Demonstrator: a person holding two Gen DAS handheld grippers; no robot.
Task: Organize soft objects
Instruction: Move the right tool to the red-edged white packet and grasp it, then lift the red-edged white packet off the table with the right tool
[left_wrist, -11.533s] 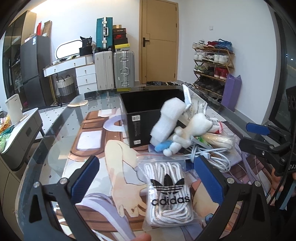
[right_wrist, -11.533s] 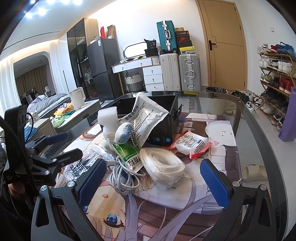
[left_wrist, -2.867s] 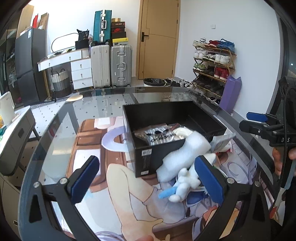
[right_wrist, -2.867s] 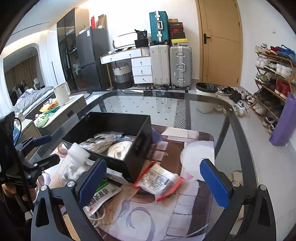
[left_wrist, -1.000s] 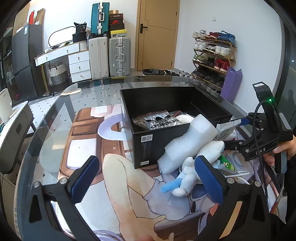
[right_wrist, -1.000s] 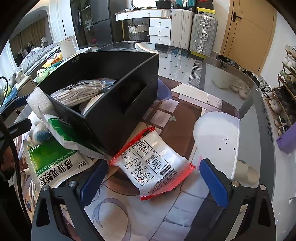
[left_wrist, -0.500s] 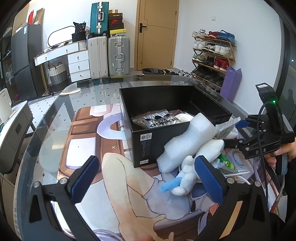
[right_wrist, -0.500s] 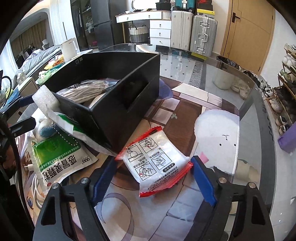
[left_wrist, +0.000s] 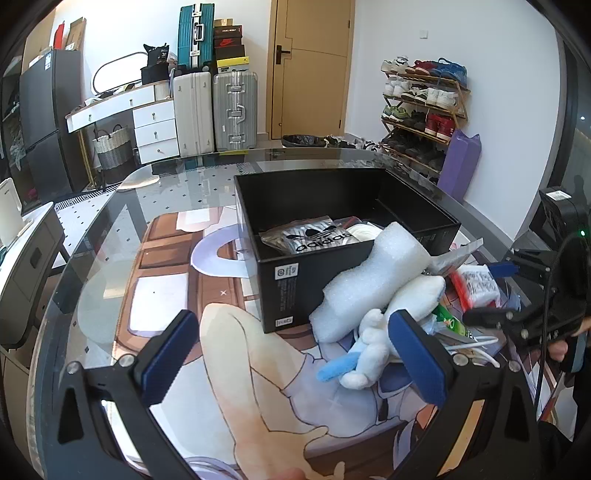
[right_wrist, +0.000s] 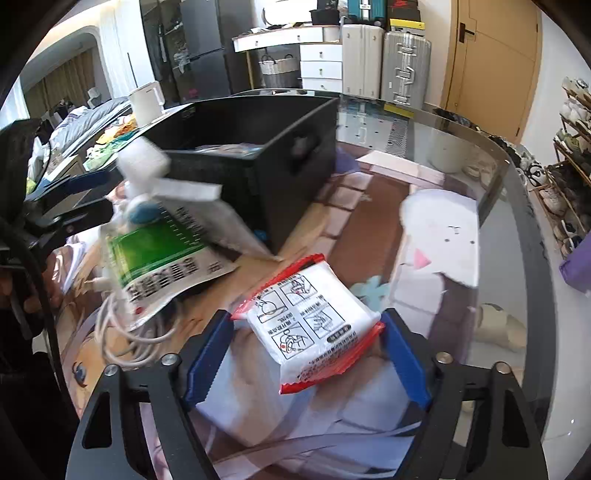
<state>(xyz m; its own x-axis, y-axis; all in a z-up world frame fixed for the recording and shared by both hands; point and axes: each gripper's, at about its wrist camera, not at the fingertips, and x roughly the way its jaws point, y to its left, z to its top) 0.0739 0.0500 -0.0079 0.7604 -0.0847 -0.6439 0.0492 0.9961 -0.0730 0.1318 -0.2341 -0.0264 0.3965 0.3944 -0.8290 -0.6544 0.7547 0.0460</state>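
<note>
The right gripper (right_wrist: 306, 354) is low over the glass table (right_wrist: 461, 155), its blue pads clamped on the red-edged white packet (right_wrist: 314, 325). The left gripper (left_wrist: 291, 360) hangs released – beside the black box (left_wrist: 314, 269) – suitcases (left_wrist: 214, 110) behind.

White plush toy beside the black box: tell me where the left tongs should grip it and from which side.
Grip the white plush toy across its narrow middle, coming from above and the near side with the left tongs. It lies tilted against the foam block, which leans on the black box. A white cable lies on its right, so the near side looks clearest.
</note>
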